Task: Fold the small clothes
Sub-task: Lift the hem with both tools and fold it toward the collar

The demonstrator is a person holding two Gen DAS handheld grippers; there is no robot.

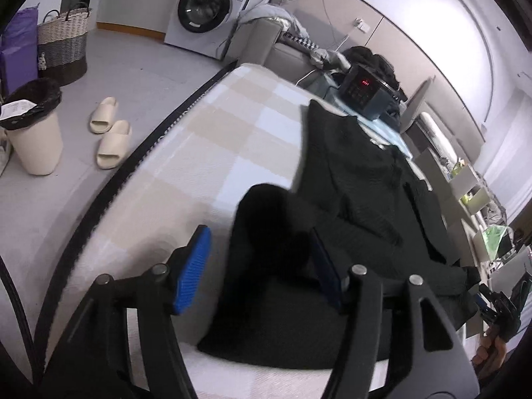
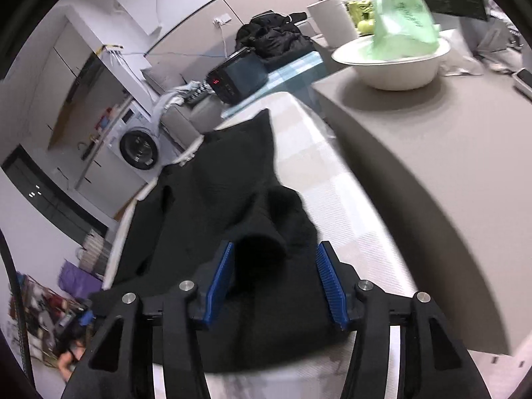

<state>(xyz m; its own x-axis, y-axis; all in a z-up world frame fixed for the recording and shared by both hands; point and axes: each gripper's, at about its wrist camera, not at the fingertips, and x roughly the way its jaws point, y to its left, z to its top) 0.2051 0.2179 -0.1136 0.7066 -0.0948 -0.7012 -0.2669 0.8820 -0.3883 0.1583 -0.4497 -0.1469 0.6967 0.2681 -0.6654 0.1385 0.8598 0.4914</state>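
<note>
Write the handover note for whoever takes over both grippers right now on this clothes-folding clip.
Left gripper: open, over the near left part of the black garment, gripping nothing.
Right gripper: open, with a raised fold of the same garment between its blue pads, not clamped.
The garment lies lengthwise on the checked bed cover, partly bunched at the near end.
Done: laid out, sleeves seem turned in.
Left: the main folds.

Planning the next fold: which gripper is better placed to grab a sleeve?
Probably right. The right gripper is open with a sleeve cuff between its fingers; the left gripper is open over flatter cloth.
</note>
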